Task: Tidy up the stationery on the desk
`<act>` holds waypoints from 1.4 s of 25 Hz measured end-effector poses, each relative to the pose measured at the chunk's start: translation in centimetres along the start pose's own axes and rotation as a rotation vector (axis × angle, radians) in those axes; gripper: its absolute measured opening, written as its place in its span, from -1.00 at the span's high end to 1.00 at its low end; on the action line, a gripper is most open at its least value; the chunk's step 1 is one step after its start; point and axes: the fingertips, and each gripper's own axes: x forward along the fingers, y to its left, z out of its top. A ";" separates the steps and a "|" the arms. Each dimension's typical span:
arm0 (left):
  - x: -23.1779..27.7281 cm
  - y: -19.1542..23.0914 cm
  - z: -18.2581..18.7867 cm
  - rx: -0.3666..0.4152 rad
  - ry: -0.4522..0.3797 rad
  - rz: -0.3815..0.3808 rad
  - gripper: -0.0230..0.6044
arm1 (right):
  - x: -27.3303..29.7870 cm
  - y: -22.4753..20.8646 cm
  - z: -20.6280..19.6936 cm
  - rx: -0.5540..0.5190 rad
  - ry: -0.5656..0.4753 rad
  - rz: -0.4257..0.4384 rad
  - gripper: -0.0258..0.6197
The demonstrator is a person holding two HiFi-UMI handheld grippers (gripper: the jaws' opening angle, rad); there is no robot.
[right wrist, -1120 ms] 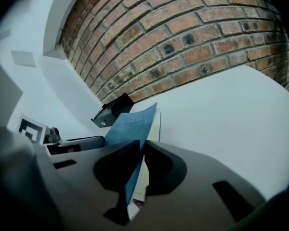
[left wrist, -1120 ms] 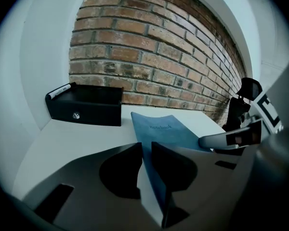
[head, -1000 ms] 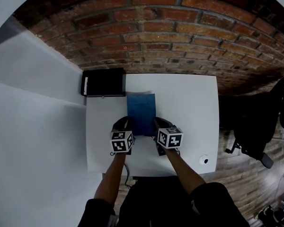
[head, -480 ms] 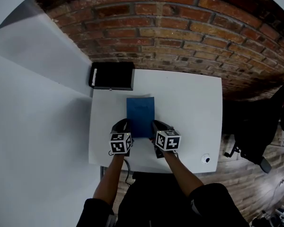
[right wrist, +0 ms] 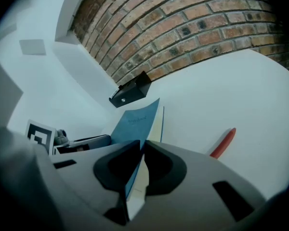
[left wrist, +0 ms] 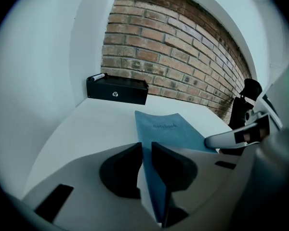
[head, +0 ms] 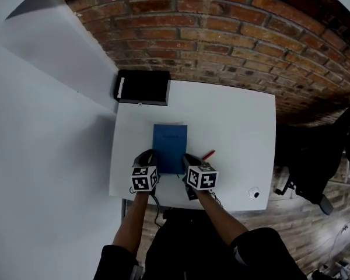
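The notebook (head: 170, 149) has come back across the desk (head: 239, 121) toward the person, carried by the 2 grippers, and a red pen (head: 207, 155) not seen earlier now shows just right of the right fingers. The blue cover reads "notebook" in small print near its far end. The left gripper (head: 150, 156) has its fingers narrow and clamped on the near left edge. The right gripper (head: 189, 160) is pinched on the near right edge, with cover and cream pages between its pads. The notebook's long axis runs straight out from the fingers toward the brick wall (head: 221, 34). A black box (head: 143, 87) with a white label sits well beyond the left fingers, at the desk's far left corner. A black chair (head: 315, 156) stands off to the right, clear of the desk.
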 end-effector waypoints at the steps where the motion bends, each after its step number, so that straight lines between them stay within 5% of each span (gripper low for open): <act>1: -0.2 0.2 -0.3 -0.002 0.000 0.003 0.70 | 0.0 0.3 -0.3 -0.002 0.006 0.005 0.77; 16: -2.7 3.8 -3.4 -0.014 0.028 0.031 0.70 | 1.0 4.1 -4.2 -0.019 0.085 0.035 0.78; 35: -1.9 4.7 -4.6 -0.023 0.050 0.020 0.70 | 2.3 3.2 -6.5 -0.056 0.135 -0.033 0.77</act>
